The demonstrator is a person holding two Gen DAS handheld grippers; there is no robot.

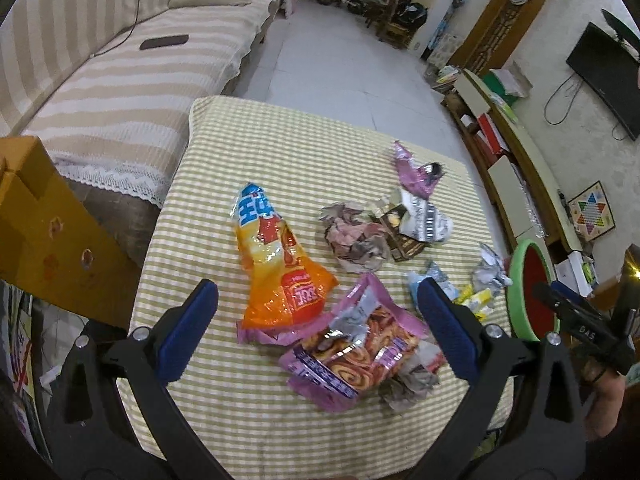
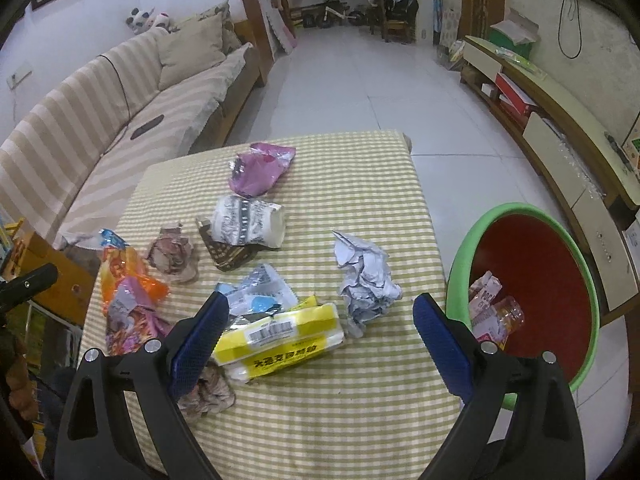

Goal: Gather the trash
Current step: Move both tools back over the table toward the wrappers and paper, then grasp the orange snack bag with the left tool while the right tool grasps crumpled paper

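Note:
Trash lies scattered on a checked tablecloth. My left gripper is open above an orange snack bag and a purple cookie wrapper. My right gripper is open over a yellow-and-white packet, with a crumpled white paper ball just beyond it. Farther off lie a crumpled pinkish paper, a white printed wrapper on a brown one, and a pink foil bag. A green-rimmed red bin at the table's right holds some trash.
A striped sofa runs along the left, with a cardboard box near the table's left corner. A TV cabinet lines the right wall. Tiled floor stretches beyond the table's far edge.

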